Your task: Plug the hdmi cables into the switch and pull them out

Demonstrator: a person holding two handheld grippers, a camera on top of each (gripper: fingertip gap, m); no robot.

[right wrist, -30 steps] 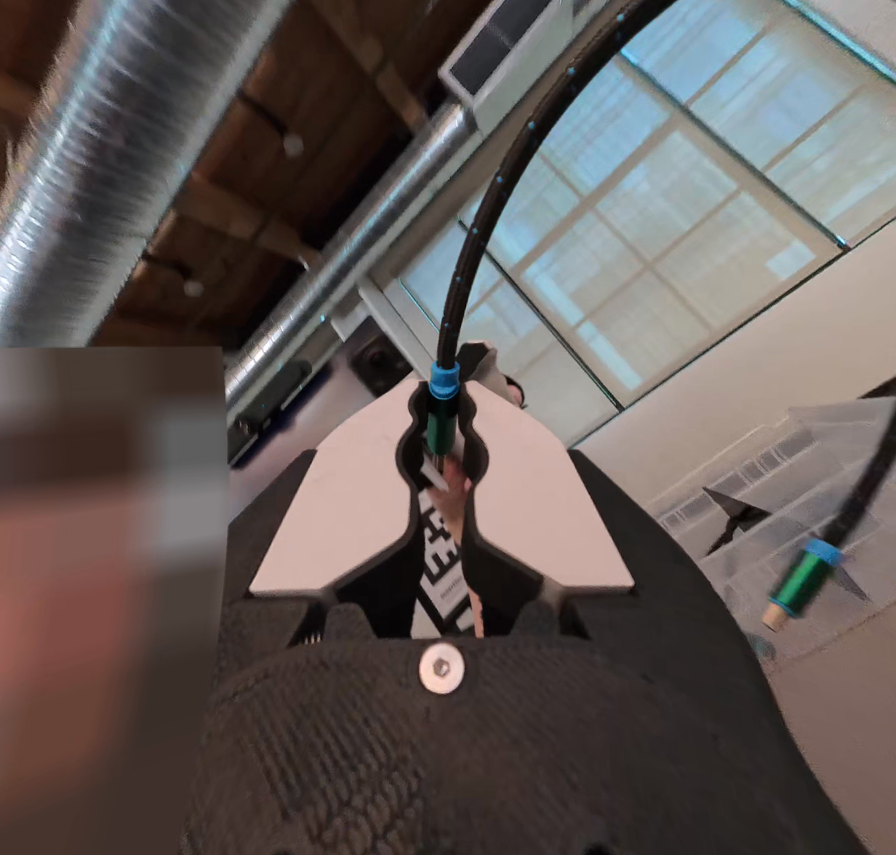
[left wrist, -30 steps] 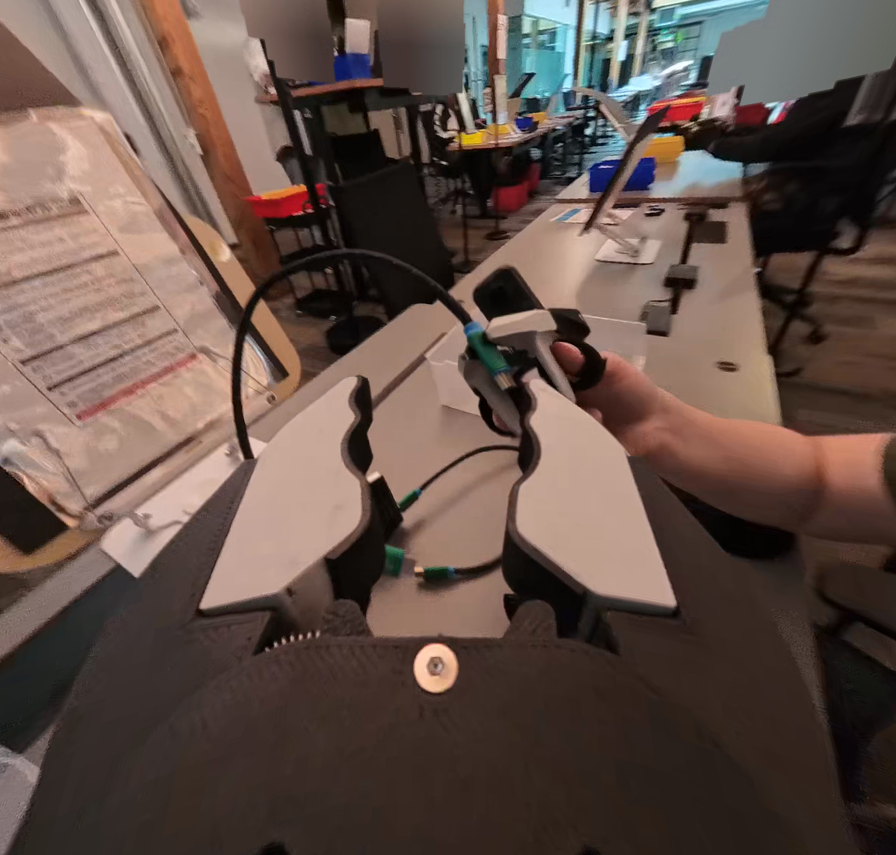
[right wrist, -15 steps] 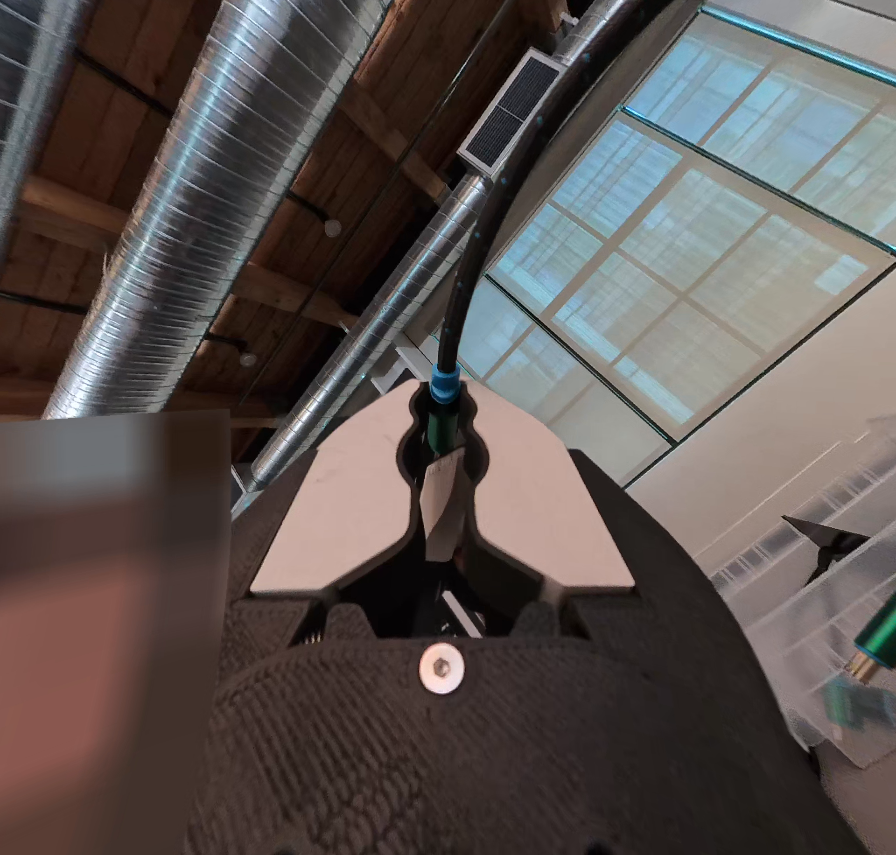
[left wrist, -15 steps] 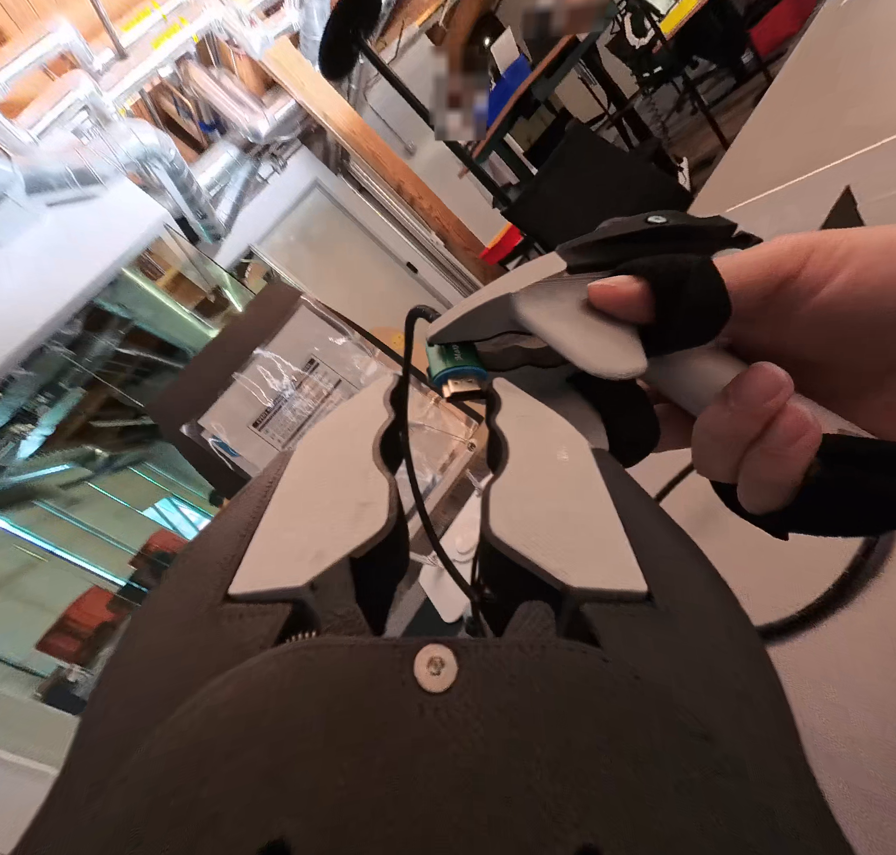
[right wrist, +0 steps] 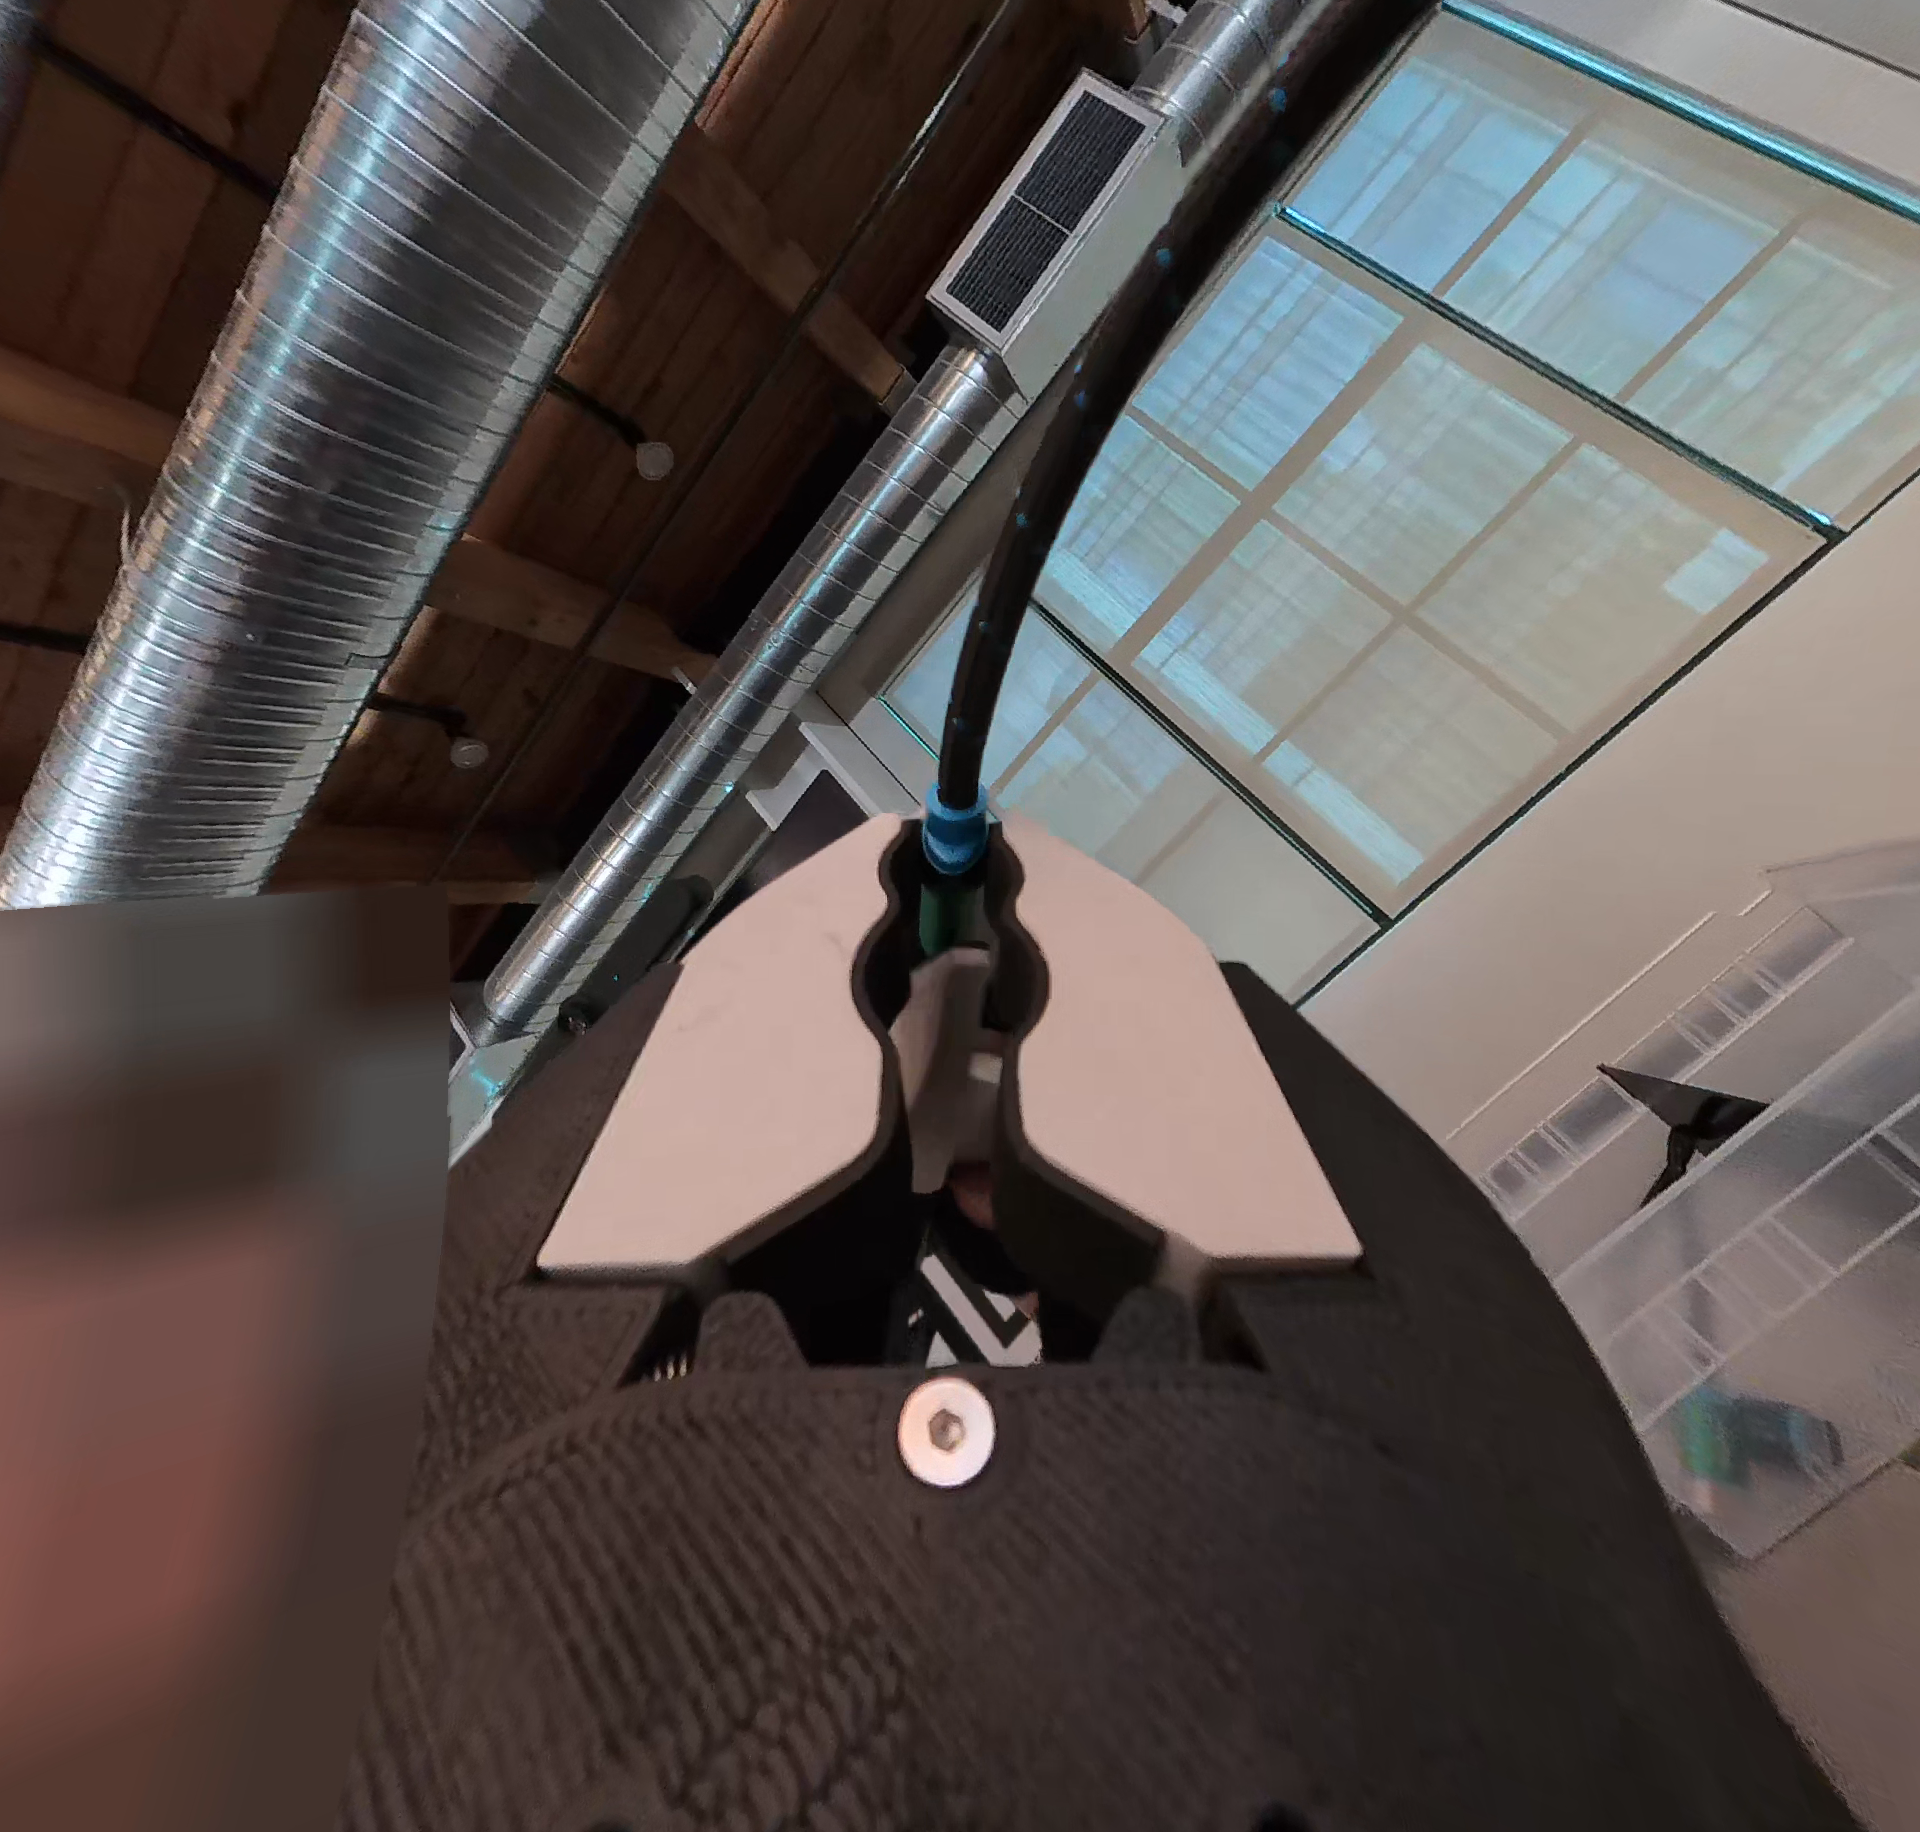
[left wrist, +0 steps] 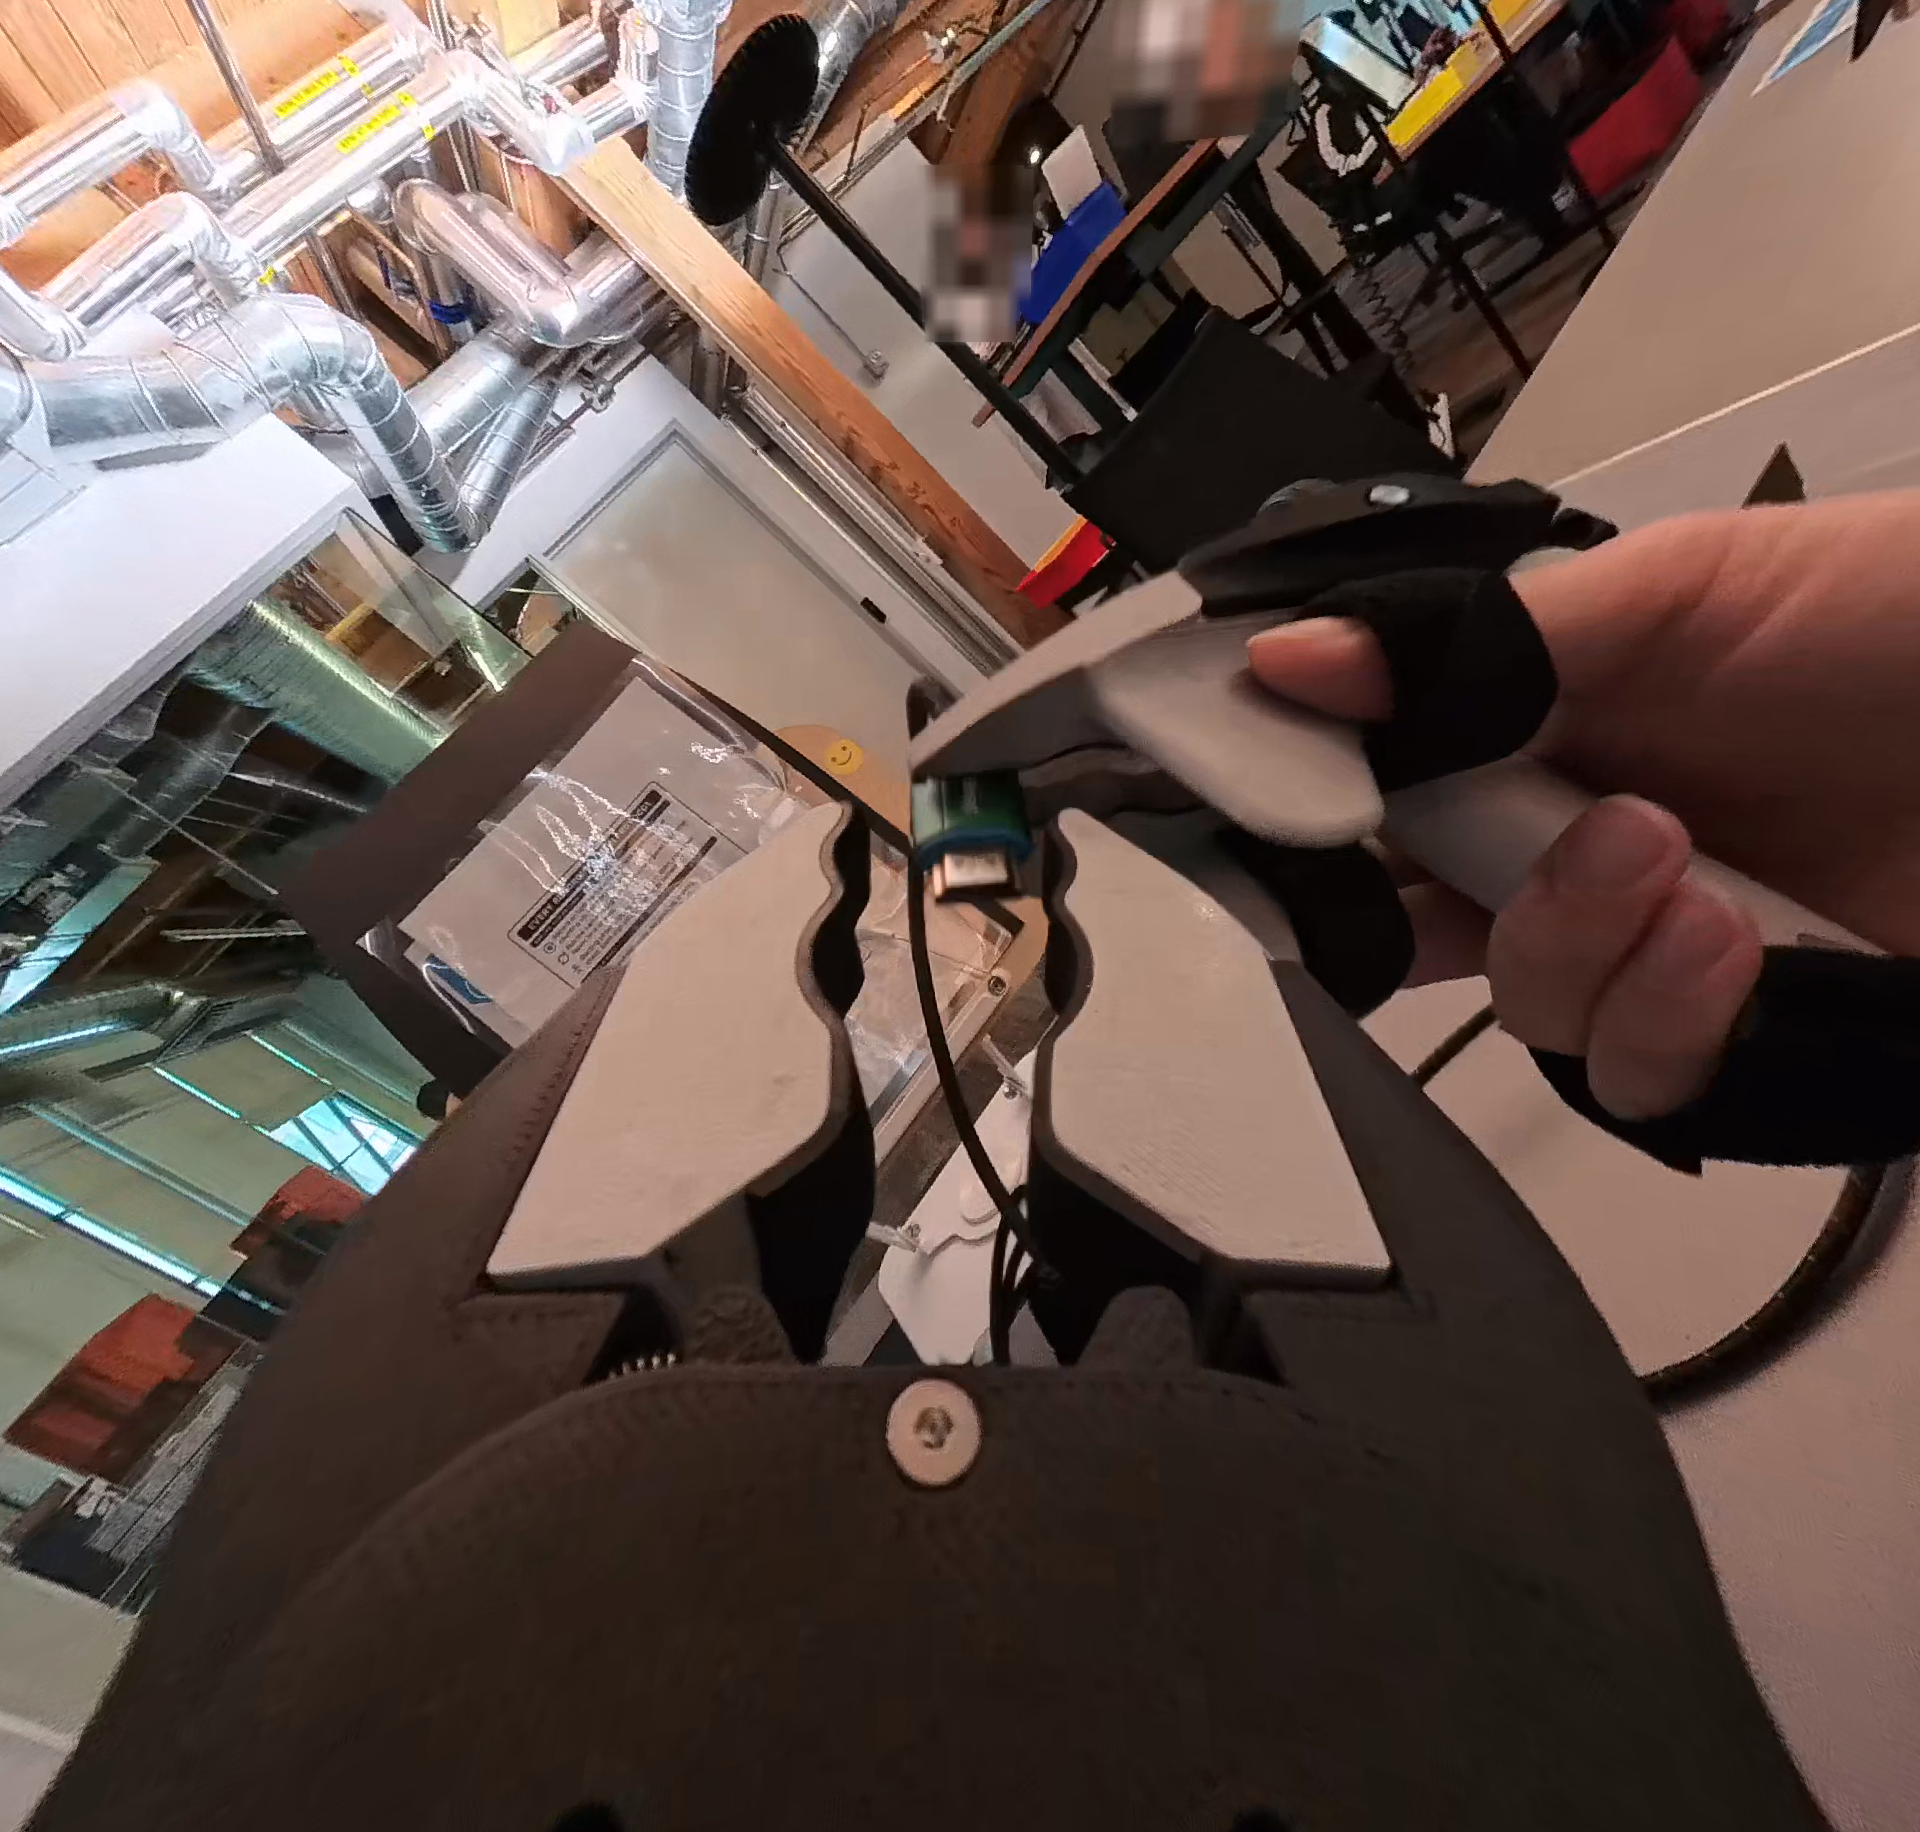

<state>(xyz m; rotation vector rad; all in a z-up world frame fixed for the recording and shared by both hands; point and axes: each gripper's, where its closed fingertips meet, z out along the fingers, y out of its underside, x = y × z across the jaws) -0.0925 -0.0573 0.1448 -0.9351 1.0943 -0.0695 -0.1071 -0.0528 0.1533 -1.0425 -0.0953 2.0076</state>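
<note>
In the left wrist view my left gripper [left wrist: 948, 878] is open. The green HDMI plug [left wrist: 971, 814] with its metal tip hangs between my left fingertips, apart from both. The right gripper [left wrist: 997, 774], held by a hand [left wrist: 1714, 702], is shut on that plug. The black cable [left wrist: 940, 1034] runs down between my left fingers. In the right wrist view my right gripper [right wrist: 951, 899] is shut on the green plug [right wrist: 948, 915] at its blue collar. The cable [right wrist: 1029, 556] arcs upward. The switch is not in view.
A clear plastic case with a printed sheet [left wrist: 623, 899] stands just beyond my left fingers. The white table [left wrist: 1714, 1522] carries a loop of cable [left wrist: 1787, 1315]. In the right wrist view a clear case [right wrist: 1766, 1190] and a blurred green plug [right wrist: 1756, 1450] lie at the lower right.
The left view has swung up from the tabletop. The right gripper has brought the green plug up to my left fingertips and holds it there. Both views tilted toward the ceiling.
</note>
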